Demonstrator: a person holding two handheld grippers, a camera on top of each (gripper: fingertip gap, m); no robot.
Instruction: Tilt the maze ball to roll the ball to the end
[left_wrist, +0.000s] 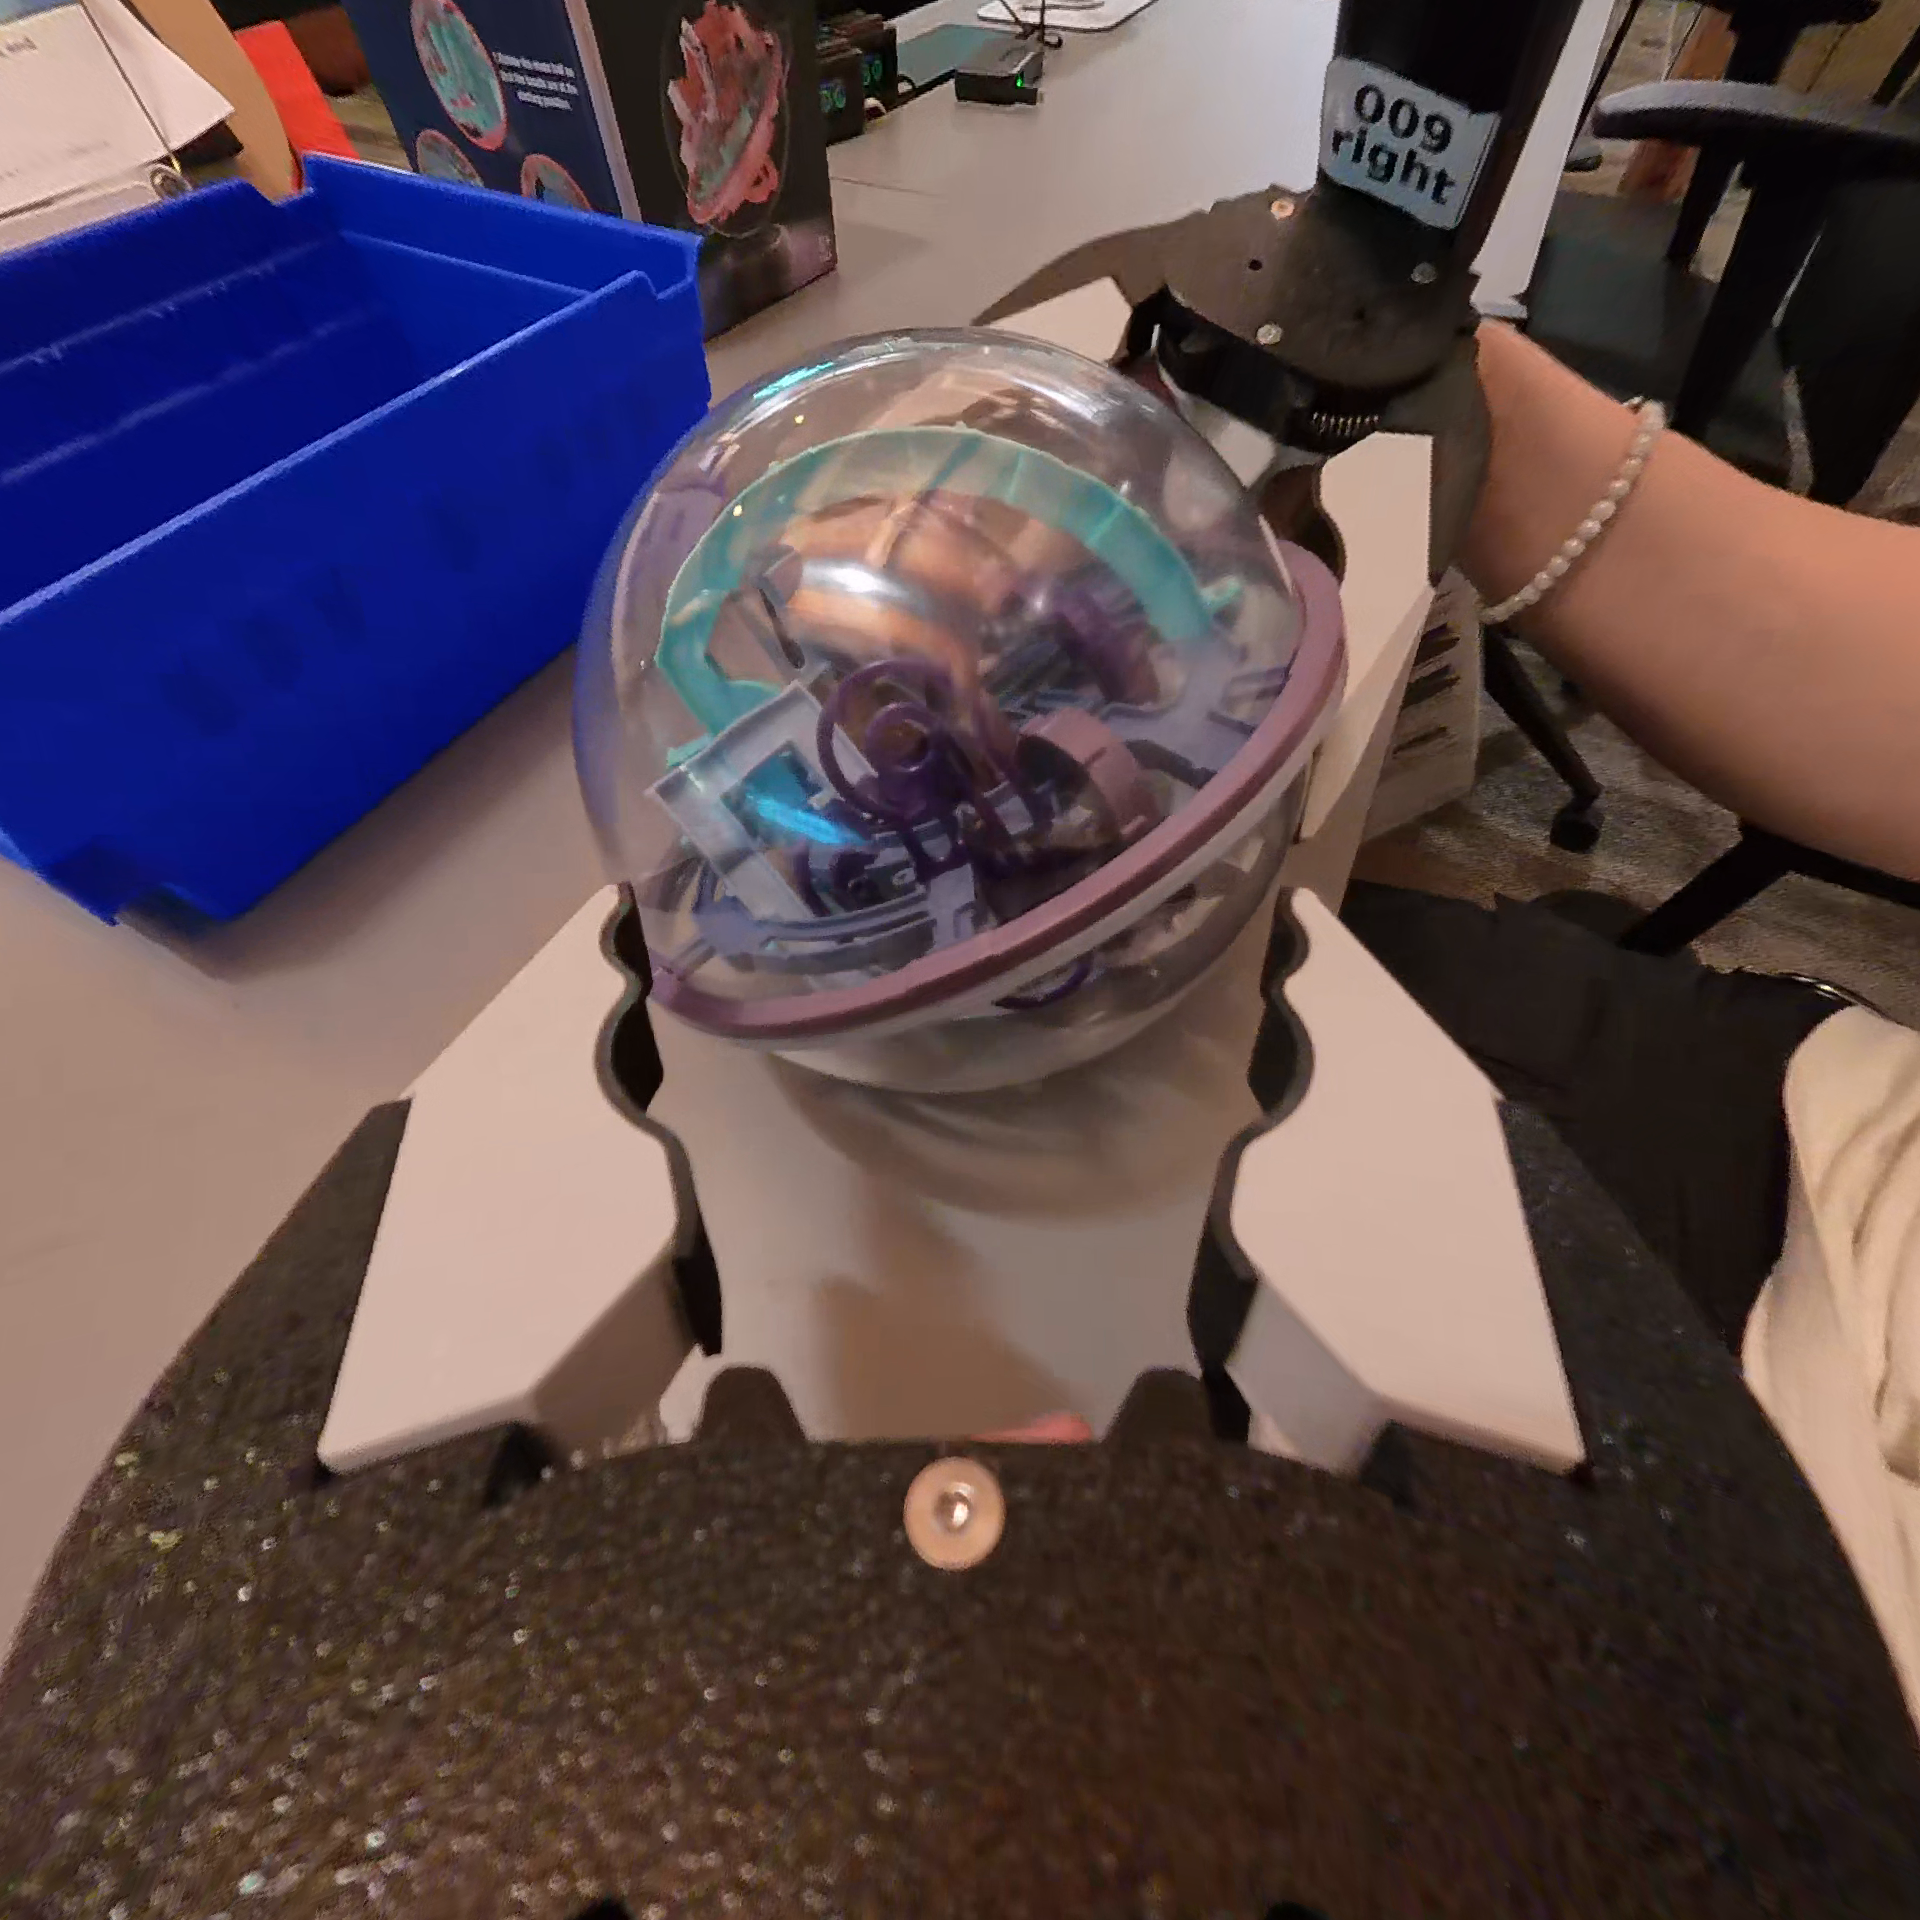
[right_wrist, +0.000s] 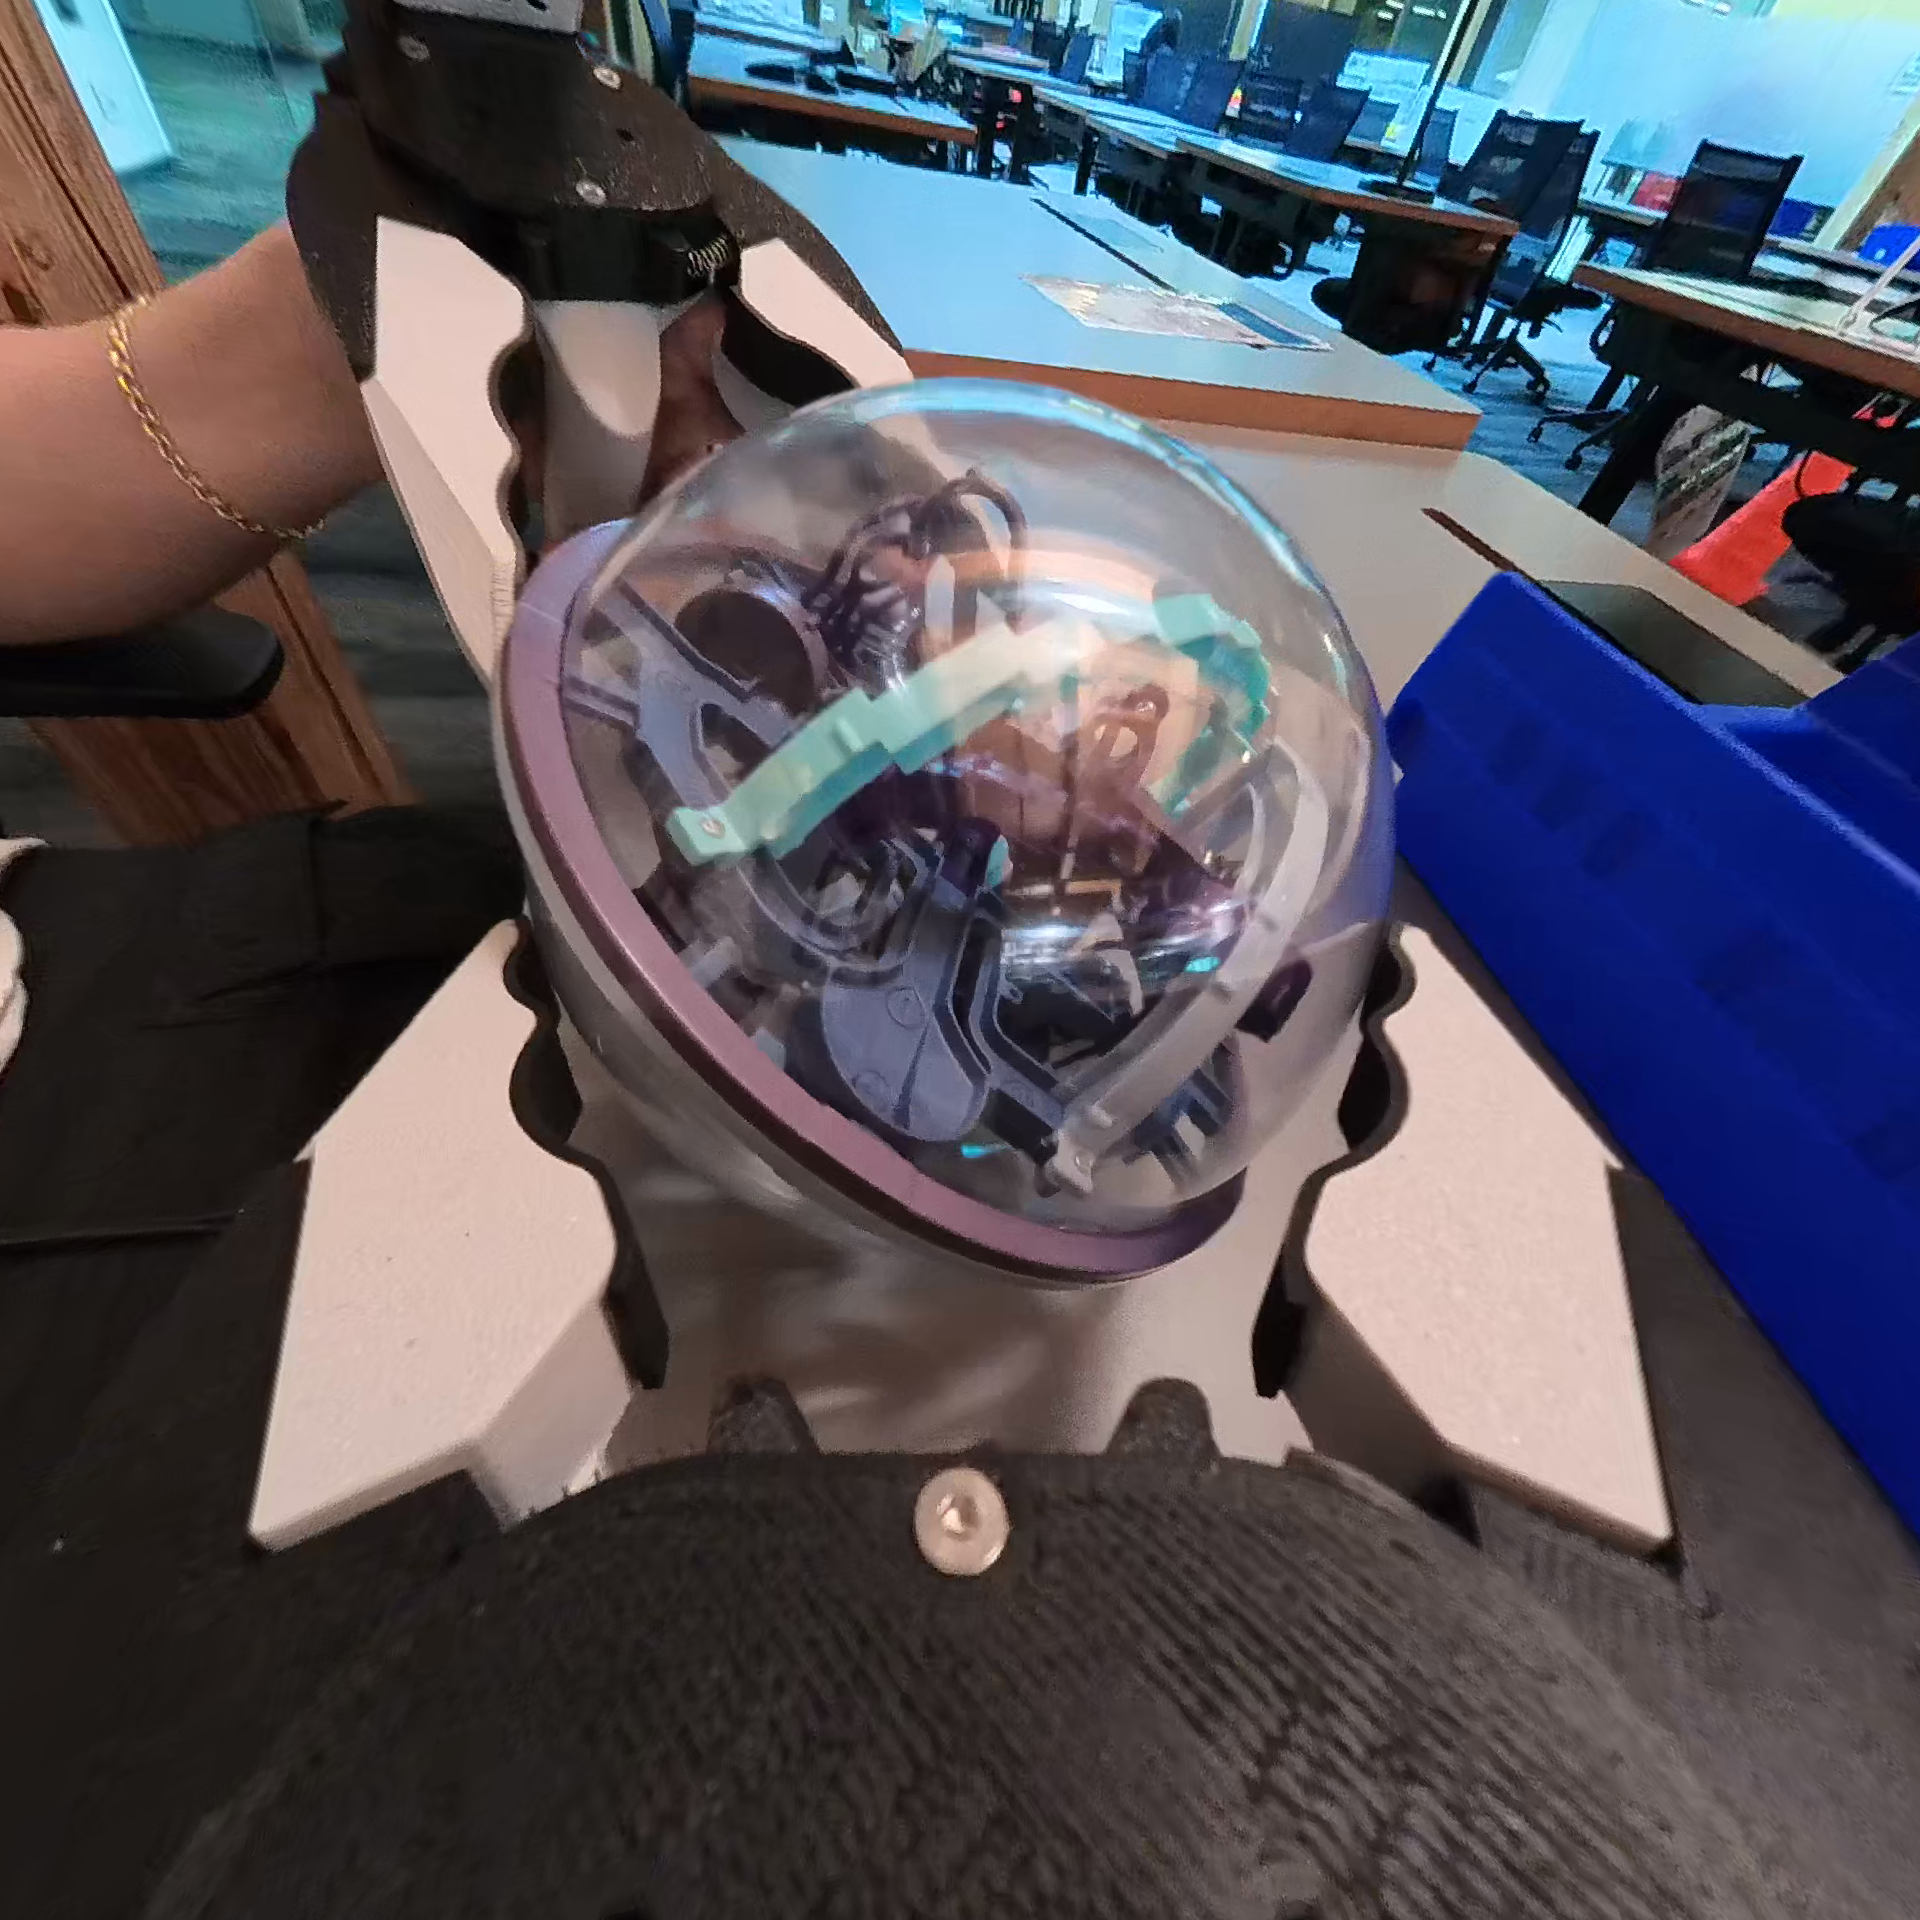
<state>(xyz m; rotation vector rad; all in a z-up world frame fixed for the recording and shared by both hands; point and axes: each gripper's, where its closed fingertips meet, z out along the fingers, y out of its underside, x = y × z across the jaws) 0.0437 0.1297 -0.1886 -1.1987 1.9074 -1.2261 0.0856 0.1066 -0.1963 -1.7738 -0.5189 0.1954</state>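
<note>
The maze ball (left_wrist: 935, 675) is a clear sphere with a purple rim, a teal track and purple tracks inside. It is tilted and sits just above the pale table (left_wrist: 208, 1143), between both grippers. My left gripper (left_wrist: 951, 945) has its two white fingertips pressed on the lower sides of the sphere. My right gripper (right_wrist: 956, 966) grips the sphere (right_wrist: 935, 831) from the opposite side, with both pads on it. Each gripper also shows across the ball in the other view: the right gripper (left_wrist: 1195, 468) and the left gripper (right_wrist: 665, 468). I cannot make out the small ball inside.
A blue bin (left_wrist: 312, 520) stands close to the ball's far side; it also shows in the right wrist view (right_wrist: 1662, 883). A dark printed box (left_wrist: 727, 135) stands behind it. A person's forearm (left_wrist: 1662, 582) and an office chair (left_wrist: 1766, 208) are past the table's edge.
</note>
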